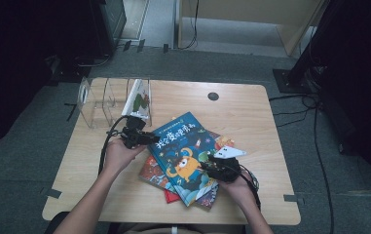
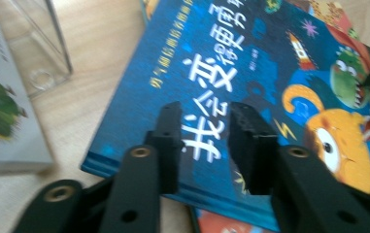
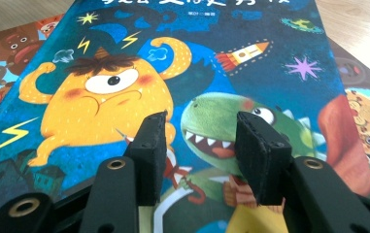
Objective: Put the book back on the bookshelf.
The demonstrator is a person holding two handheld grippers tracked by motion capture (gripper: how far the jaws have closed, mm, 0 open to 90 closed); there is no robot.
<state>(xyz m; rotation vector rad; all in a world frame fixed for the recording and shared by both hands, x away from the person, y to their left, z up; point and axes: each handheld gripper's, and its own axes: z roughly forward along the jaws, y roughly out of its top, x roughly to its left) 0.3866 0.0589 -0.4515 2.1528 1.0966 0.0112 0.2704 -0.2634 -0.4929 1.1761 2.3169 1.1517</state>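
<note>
A blue picture book (image 1: 183, 151) with an orange monster on its cover lies on top of a small pile in the middle of the wooden table (image 1: 251, 122). My left gripper (image 1: 141, 138) hovers at the book's left edge. In the left gripper view its jaws (image 2: 204, 114) stand apart over the white title letters of the blue book (image 2: 250, 63), with nothing between them. My right gripper (image 1: 217, 168) is at the book's right side. Its jaws (image 3: 202, 124) are open above the green dinosaur on the cover (image 3: 197, 58), pinching nothing.
Under the blue book lie a red book (image 1: 154, 173) and another colourful book (image 3: 367, 121). A clear plastic book rack (image 1: 105, 100) stands at the table's back left and holds one upright white book (image 1: 139, 100). Cables trail from both grippers.
</note>
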